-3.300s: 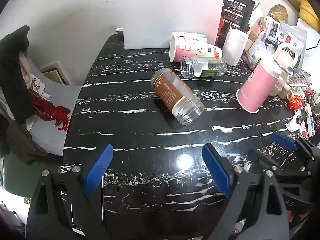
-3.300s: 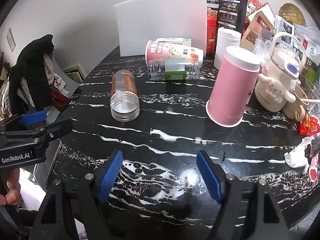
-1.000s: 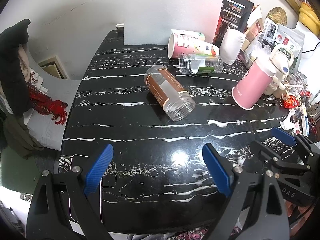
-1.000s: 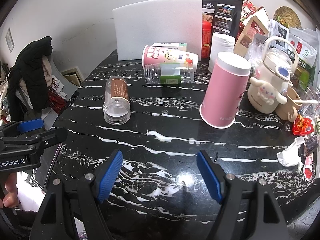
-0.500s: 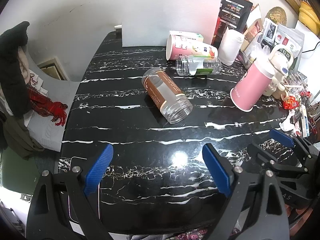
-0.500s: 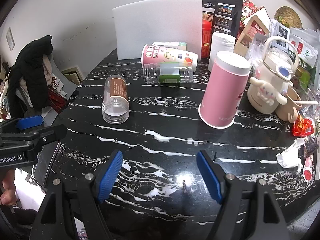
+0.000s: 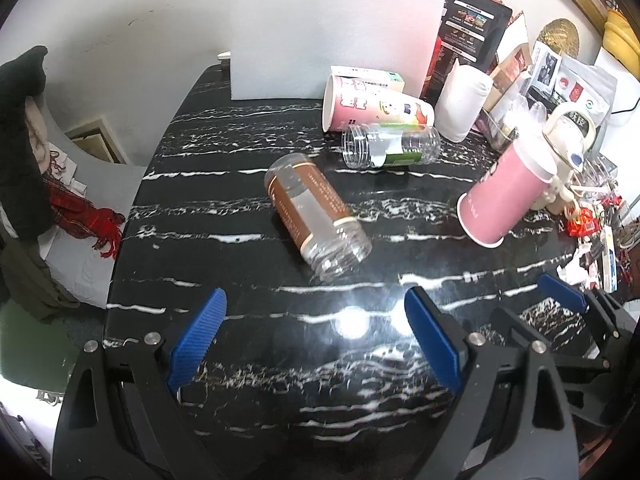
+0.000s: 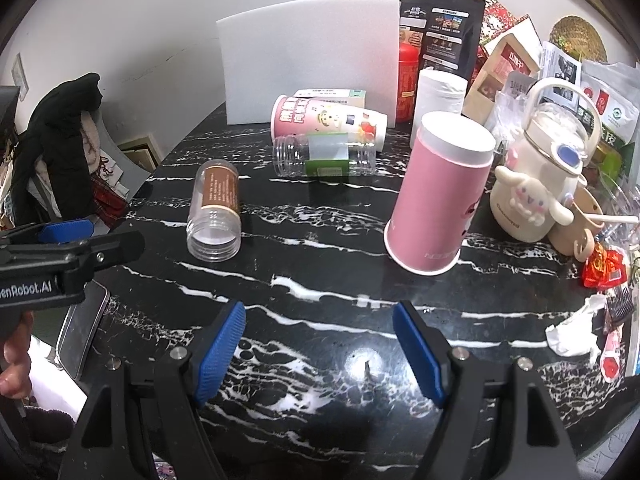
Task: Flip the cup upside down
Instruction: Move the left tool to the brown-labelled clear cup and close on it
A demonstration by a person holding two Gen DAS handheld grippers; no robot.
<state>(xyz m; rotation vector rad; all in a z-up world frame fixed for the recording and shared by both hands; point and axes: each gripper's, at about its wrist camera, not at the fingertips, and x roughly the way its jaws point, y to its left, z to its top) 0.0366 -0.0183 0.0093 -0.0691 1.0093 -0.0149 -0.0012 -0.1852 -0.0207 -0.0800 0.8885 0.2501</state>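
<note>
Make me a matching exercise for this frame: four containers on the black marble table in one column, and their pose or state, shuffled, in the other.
Things:
1. plain pink paper cup
2. printed pink paper cup
3. brown-label clear jar
4. green-label clear jar

States:
A. on its side, open mouth toward the right wrist camera
B. standing upside down, rim on the table
C. on its side, just in front of the printed cup, threaded mouth to the left
D. on its side, nearest the white foam board

Pairs: 1-B, 2-D, 3-A, 4-C
</note>
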